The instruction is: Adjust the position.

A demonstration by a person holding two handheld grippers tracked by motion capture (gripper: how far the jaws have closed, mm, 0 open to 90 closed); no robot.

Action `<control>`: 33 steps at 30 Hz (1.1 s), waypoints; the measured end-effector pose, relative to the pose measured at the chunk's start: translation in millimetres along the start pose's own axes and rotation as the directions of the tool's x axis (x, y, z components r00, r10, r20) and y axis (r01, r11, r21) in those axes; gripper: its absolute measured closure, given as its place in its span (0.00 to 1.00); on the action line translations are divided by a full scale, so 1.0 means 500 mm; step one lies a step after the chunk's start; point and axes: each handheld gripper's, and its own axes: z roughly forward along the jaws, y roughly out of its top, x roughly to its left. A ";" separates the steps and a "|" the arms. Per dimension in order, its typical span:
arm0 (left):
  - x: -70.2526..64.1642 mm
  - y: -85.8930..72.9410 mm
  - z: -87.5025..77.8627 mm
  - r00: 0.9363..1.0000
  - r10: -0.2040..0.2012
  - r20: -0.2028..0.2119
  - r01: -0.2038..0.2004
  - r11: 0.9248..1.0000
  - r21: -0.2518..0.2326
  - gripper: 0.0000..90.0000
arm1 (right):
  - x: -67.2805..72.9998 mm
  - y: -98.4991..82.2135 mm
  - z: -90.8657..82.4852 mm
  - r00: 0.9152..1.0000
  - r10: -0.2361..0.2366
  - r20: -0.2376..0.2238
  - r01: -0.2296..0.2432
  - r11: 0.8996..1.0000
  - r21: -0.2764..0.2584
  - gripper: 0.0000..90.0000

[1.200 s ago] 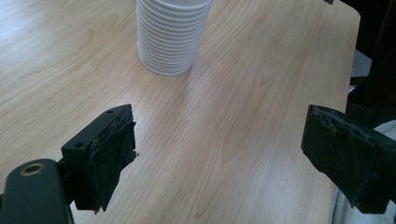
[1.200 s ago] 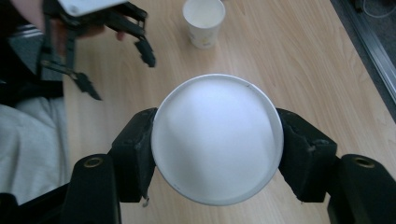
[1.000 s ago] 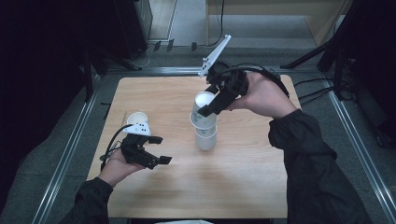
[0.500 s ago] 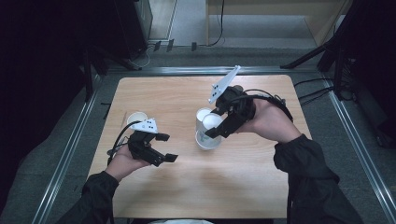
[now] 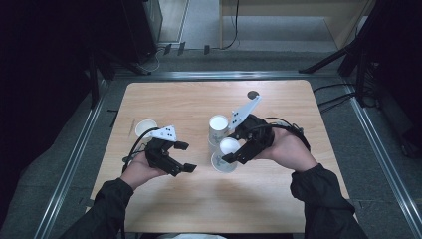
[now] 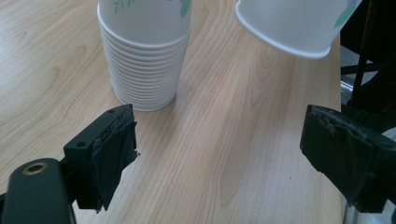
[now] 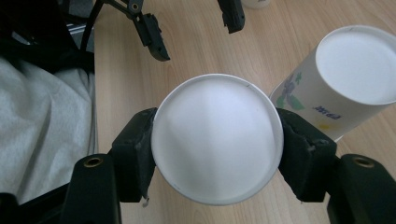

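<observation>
An upside-down stack of white paper cups (image 5: 218, 128) (image 6: 144, 51) (image 7: 348, 77) stands on the middle of the wooden table (image 5: 199, 99). My right gripper (image 5: 228, 149) (image 7: 217, 154) is shut on a single upturned paper cup (image 5: 222, 164) (image 7: 217, 137), holding it tilted, low and just in front of the stack. In the left gripper view that cup's rim (image 6: 285, 32) hangs above the table. My left gripper (image 5: 188, 157) (image 6: 219, 154) is to the left of the cups, pointing at them. Its jaws have just closed slightly but stand wide open with nothing between them.
One more paper cup (image 5: 146, 128) stands upright behind the left hand. A small dark hole (image 5: 253, 94) is at the table's far side. Metal rails (image 5: 74, 164) run along both sides of the table. White cloth (image 7: 37, 116) lies beyond the near table edge.
The right gripper has come down with its cup from above the stack to low in front of it. The left gripper has drifted a little toward the cups.
</observation>
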 end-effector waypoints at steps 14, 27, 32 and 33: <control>0.001 0.006 0.014 0.999 -0.007 0.034 0.008 1.000 -0.028 0.14 | -0.001 -0.062 0.068 0.999 0.033 -0.031 -0.034 0.999 -0.029 0.40; -0.025 0.010 0.014 0.997 0.036 0.062 -0.032 0.998 -0.063 0.14 | -0.002 -0.102 0.113 0.997 0.058 -0.050 -0.062 0.996 -0.071 0.40; -0.042 0.012 0.020 0.995 0.061 0.080 -0.056 0.996 -0.062 0.14 | 0.006 -0.098 0.119 0.997 0.049 -0.064 -0.055 0.992 -0.110 0.40; -0.042 0.012 0.020 0.995 0.061 0.080 -0.056 0.996 -0.062 0.14 | 0.006 -0.098 0.119 0.997 0.049 -0.064 -0.055 0.992 -0.110 0.40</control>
